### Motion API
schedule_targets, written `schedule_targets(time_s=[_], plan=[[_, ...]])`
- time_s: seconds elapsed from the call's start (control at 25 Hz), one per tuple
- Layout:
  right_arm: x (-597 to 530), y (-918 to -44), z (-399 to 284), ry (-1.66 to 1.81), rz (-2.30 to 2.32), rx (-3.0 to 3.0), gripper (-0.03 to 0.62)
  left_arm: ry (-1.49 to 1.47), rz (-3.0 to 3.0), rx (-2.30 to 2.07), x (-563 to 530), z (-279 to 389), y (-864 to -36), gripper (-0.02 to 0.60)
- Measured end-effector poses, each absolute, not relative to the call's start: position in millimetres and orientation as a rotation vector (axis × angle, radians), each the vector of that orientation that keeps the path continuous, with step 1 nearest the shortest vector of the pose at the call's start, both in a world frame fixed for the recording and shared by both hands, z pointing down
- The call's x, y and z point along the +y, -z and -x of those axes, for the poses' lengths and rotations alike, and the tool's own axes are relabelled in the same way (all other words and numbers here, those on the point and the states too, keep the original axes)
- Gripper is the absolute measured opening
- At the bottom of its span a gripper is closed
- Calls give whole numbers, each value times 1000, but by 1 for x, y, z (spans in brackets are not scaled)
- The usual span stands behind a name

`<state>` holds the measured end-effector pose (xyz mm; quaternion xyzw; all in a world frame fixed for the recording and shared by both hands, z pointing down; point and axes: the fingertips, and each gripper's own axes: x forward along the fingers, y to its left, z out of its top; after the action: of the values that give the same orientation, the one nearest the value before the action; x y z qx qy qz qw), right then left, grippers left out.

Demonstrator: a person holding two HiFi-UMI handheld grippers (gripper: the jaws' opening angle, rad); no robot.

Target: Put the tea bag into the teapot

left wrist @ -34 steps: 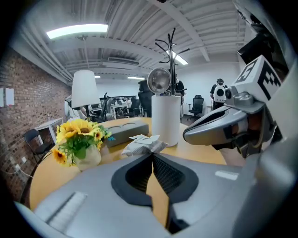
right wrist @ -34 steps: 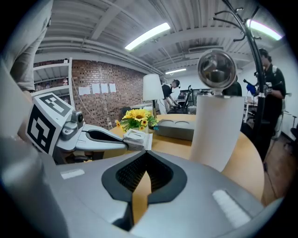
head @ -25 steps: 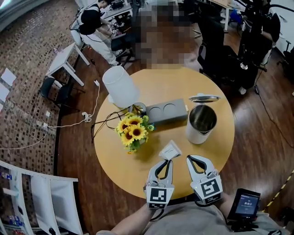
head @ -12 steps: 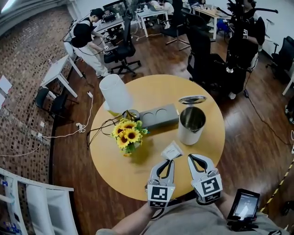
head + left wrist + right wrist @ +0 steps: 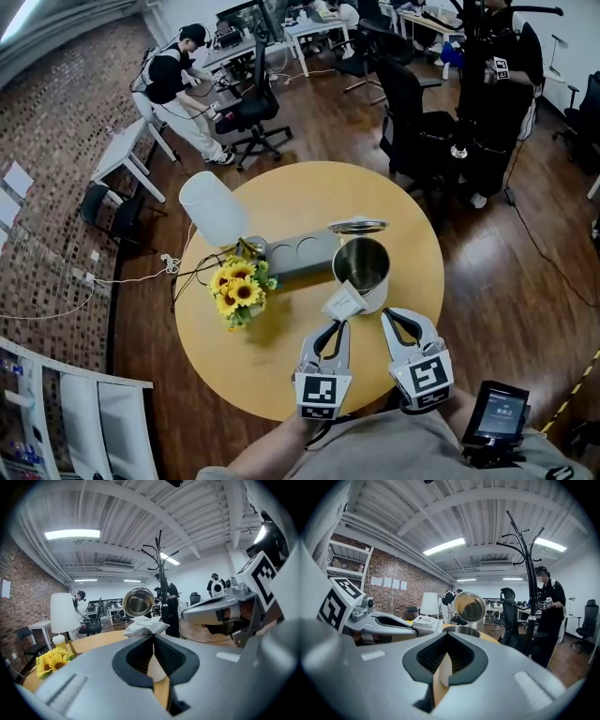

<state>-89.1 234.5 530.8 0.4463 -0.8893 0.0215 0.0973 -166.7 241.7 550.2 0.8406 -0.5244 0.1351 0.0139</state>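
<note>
So the left tongs point(image 5: 341, 322) were clamped shut on the tea bag point(image 5: 344, 302), holding it off the surface point(image 5: 272, 352) right by the open teapot point(image 5: 362, 267), lined up for the drop I guess. The right tongs point(image 5: 388, 319) were shut, empty. A second earlier the bag was well short of the pot.

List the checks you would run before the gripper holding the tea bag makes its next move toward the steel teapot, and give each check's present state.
1. Left gripper shut on the white paper tea bag: ok.
2. Shiny steel teapot has its round lid tipped open: ok.
3. Tea bag above the teapot's mouth: not ok, it hangs short of the near rim.
4. Right gripper out of the path: ok, shut, empty, beside the left.
5. Yellow sunflower bunch clear of the route: ok, well to the left.
6. Teapot's inside free of other things: cannot tell.
</note>
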Motion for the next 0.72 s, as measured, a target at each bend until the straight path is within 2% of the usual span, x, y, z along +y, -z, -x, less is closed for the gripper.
schedule_targets(time_s=[0.28,0.72], plan=[[188,-530,34,-95,-1217,-2697,9,-450,-2526,-1749,205,116,-547,8],[164,-521,52,-109,-1087,-2809,9,-522,-2453,-1830,176,121,-547,9]])
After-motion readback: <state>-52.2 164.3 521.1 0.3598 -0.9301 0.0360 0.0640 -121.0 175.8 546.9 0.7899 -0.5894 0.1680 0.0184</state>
